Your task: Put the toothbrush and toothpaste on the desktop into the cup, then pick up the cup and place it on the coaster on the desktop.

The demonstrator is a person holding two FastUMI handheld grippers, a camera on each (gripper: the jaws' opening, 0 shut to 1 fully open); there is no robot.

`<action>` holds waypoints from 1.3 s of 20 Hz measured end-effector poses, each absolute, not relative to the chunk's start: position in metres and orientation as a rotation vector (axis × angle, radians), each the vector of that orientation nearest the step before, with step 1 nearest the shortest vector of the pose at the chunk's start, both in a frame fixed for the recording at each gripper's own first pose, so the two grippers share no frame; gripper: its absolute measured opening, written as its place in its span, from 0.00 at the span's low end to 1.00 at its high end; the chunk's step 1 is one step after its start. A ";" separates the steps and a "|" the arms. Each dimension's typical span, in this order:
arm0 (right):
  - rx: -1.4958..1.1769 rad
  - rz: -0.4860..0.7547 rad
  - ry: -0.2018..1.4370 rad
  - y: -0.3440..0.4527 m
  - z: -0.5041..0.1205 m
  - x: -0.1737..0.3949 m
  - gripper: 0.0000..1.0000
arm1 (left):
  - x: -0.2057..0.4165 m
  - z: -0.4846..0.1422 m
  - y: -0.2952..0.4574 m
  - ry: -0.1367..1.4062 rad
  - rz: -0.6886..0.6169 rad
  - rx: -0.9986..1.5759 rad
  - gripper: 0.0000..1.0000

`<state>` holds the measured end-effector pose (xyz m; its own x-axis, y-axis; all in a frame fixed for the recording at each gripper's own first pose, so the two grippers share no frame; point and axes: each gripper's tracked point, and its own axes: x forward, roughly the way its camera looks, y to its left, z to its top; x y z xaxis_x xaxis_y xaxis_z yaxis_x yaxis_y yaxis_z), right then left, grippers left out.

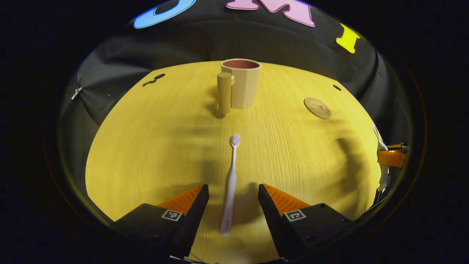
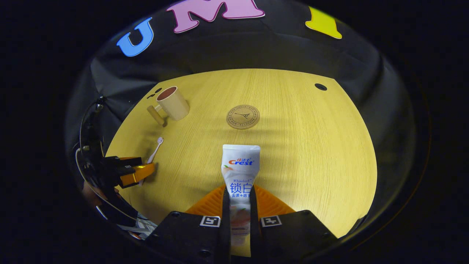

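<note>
A pale toothbrush [image 1: 231, 190] lies flat on the yellow desktop [image 1: 154, 146], head pointing away, its handle between the fingers of my open left gripper [image 1: 233, 192]; the fingers stand apart from it. Straight beyond stands the beige cup [image 1: 242, 83] with its handle toward me, empty as far as I see. A round wooden coaster [image 1: 317, 107] lies to the right. In the right gripper view, my right gripper [image 2: 240, 198] is shut on the white toothpaste tube [image 2: 240, 165], which sticks forward over the desktop. The coaster [image 2: 243, 117] lies ahead of it and the cup [image 2: 172, 103] at far left.
The left gripper [image 2: 128, 172] and its cables show at the left table edge in the right gripper view, beside the toothbrush [image 2: 155, 149]. A small dark hole [image 2: 320, 87] marks the far right of the desktop [image 2: 311, 146]. The black cloth wall rings the table.
</note>
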<state>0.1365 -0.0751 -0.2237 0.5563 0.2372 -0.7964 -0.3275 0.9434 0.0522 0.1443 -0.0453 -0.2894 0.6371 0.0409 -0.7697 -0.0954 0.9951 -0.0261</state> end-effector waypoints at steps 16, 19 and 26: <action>-0.116 0.432 0.884 -0.045 -0.216 0.147 0.25 | 0.154 -0.289 -0.053 0.977 0.010 -0.052 0.07; -0.120 0.418 0.849 -0.034 -0.201 0.158 0.25 | 0.152 -0.289 -0.054 0.952 -0.022 -0.084 0.06; -0.127 0.458 0.726 0.023 -0.144 0.205 0.25 | 0.128 -0.253 -0.047 0.834 -0.035 -0.138 0.06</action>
